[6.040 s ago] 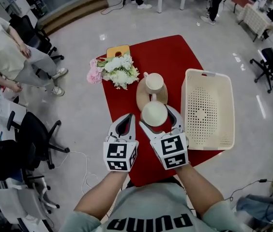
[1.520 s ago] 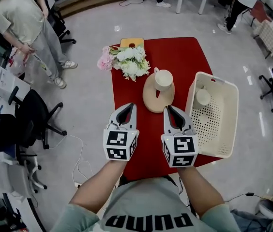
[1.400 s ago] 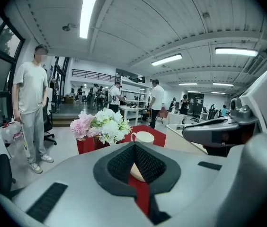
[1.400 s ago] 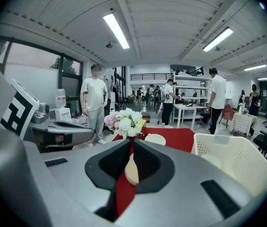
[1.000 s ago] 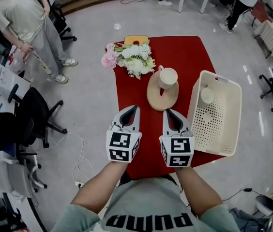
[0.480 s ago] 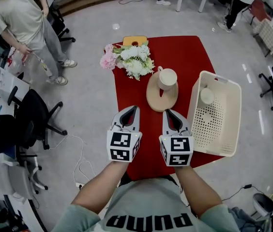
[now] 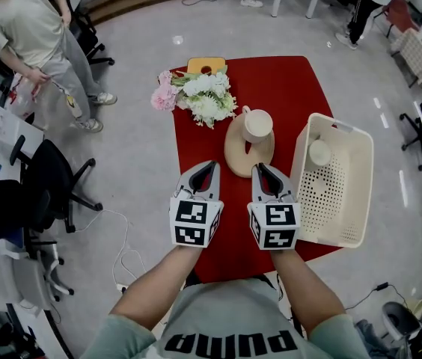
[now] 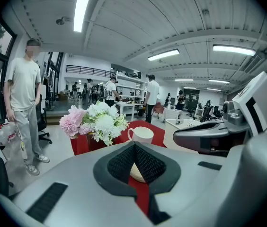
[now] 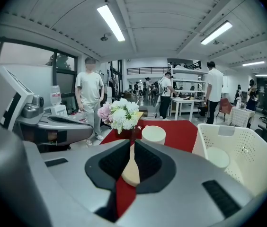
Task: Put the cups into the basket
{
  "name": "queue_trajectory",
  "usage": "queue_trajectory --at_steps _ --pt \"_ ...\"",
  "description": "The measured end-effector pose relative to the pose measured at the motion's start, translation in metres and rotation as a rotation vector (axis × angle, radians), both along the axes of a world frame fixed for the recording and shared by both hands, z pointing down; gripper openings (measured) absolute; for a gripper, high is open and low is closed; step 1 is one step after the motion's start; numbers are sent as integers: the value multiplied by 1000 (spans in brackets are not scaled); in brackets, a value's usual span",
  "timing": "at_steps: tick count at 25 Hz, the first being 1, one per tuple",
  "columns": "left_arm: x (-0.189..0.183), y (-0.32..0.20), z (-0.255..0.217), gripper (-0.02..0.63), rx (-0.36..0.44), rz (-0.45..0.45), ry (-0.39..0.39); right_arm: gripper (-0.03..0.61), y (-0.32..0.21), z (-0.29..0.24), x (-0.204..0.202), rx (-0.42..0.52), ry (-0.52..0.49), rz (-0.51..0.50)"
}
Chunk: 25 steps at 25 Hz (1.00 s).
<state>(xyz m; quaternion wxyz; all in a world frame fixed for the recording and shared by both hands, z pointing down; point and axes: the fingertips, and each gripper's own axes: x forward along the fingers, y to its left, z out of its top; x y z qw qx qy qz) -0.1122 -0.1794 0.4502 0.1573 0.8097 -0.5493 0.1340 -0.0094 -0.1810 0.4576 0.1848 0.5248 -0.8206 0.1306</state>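
Note:
One cream cup (image 7: 259,125) with a handle stands on a round wooden board (image 7: 247,154) on the red table (image 7: 271,88). A second cream cup (image 7: 319,152) sits inside the cream perforated basket (image 7: 349,182) at the table's right. My left gripper (image 7: 206,169) and right gripper (image 7: 260,170) hover side by side just short of the board, both shut and holding nothing. In the left gripper view the cup (image 8: 141,135) shows past the closed jaws. In the right gripper view the cup (image 9: 153,134) is ahead and the basket (image 9: 247,150) with its cup (image 9: 217,157) lies to the right.
A bunch of white and pink flowers (image 7: 194,97) and a yellow board (image 7: 206,65) lie at the table's far left. A person (image 7: 35,40) stands on the floor to the left, beside office chairs (image 7: 46,193). More people and tables are farther back.
Six seconds ago the right gripper was around a cup near the board; that cup now sits in the basket. Over the last second both grippers have barely shifted, edging slightly toward the board.

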Motion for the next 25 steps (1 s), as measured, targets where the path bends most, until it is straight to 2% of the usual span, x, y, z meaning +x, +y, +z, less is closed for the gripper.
queue_trajectory --at_steps 4,5,7,12,25 --pt "6 -13 4 3 -5 11 -5 37 -15 4 2 -13 -7 4" --pt "8 -16 5 3 -8 15 -7 55 -19 6 3 -20 -10 7" --pt "11 -23 9 3 -13 22 -11 136 -27 11 3 -38 -19 10" --pt "18 -41 18 3 -29 37 -17 218 -45 22 3 -72 -20 16" --pt "10 -86 53 3 -78 30 -38 331 -96 60 5 -133 28 50"
